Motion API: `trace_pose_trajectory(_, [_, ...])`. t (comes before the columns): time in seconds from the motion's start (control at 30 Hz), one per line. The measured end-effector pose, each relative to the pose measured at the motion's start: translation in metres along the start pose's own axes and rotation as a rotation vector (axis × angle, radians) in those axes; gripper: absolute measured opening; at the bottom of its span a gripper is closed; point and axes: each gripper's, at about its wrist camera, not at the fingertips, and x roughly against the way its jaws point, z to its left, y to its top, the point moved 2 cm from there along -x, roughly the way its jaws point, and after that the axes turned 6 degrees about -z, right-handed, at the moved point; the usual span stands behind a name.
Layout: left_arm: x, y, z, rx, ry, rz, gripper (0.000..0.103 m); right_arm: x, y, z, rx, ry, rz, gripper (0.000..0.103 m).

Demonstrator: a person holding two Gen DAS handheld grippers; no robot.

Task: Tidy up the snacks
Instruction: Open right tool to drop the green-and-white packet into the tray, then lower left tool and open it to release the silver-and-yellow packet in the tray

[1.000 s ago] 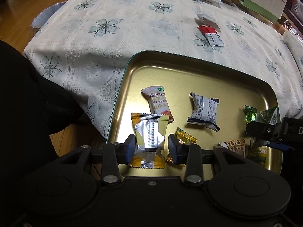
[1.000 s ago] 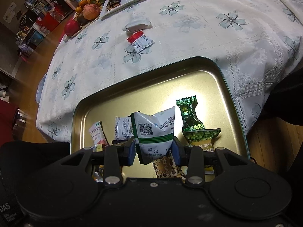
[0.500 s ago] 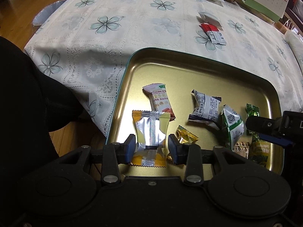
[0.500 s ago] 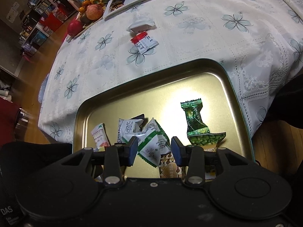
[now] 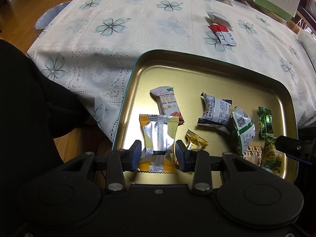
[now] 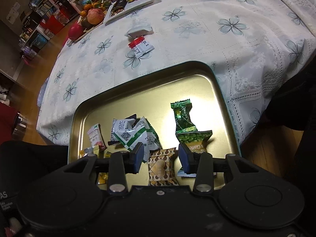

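I see the gold tray [image 5: 197, 75] sitting at the near edge of the worktop [image 5: 138, 29], its near rim overhanging the cloth's drop toward the wooden floor. The tray's far half is bare metal, and on the cloth beyond it lie only a red-and-white sachet [image 5: 222, 34] and a white packet [image 5: 218, 18], well apart from the tray.

My left hand-held gripper [image 5: 158, 154] is clamped on a silver-and-yellow snack packet [image 5: 158, 134]; the packet stands upright between the pads, long axis pointing away from me, back seam facing the camera, over the tray's near left corner. Its lower end is cut off by the gripper body.

My right hand-held gripper [image 6: 160, 156] is released, jaws apart with nothing between them. Below the gap lies a brown patterned packet [image 6: 161, 167], partly hidden by the gripper frame. Just beyond the left finger, the white-and-green packet [image 6: 138, 136] lies tilted in the tray, leaning on a white-and-black packet [image 6: 121, 126]. A hawthorn bar [image 5: 167, 104] lies lengthwise, pointing away from me and slightly left. A dark green twisted candy [image 6: 182, 118] lies lengthwise near the tray's right side, touching a green garlic packet [image 6: 194, 140] whose near end is cut off by the right finger. A small gold candy [image 5: 195, 140] lies beside the left gripper's right finger.
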Motion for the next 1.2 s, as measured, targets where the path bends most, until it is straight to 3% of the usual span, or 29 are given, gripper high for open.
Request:
trace_pose_trajectory(0.37, [0.002,-0.001,-0.003,-0.022,0.023,-0.012,0.046,0.009,-0.009,-0.019,0.072,-0.032,-0.113,0.042])
trace_pose_trajectory(1.2, [0.015,-0.009,-0.015,-0.114,0.065,-0.046,0.046,0.009,-0.015,-0.018,0.103,-0.009,-0.127,0.042])
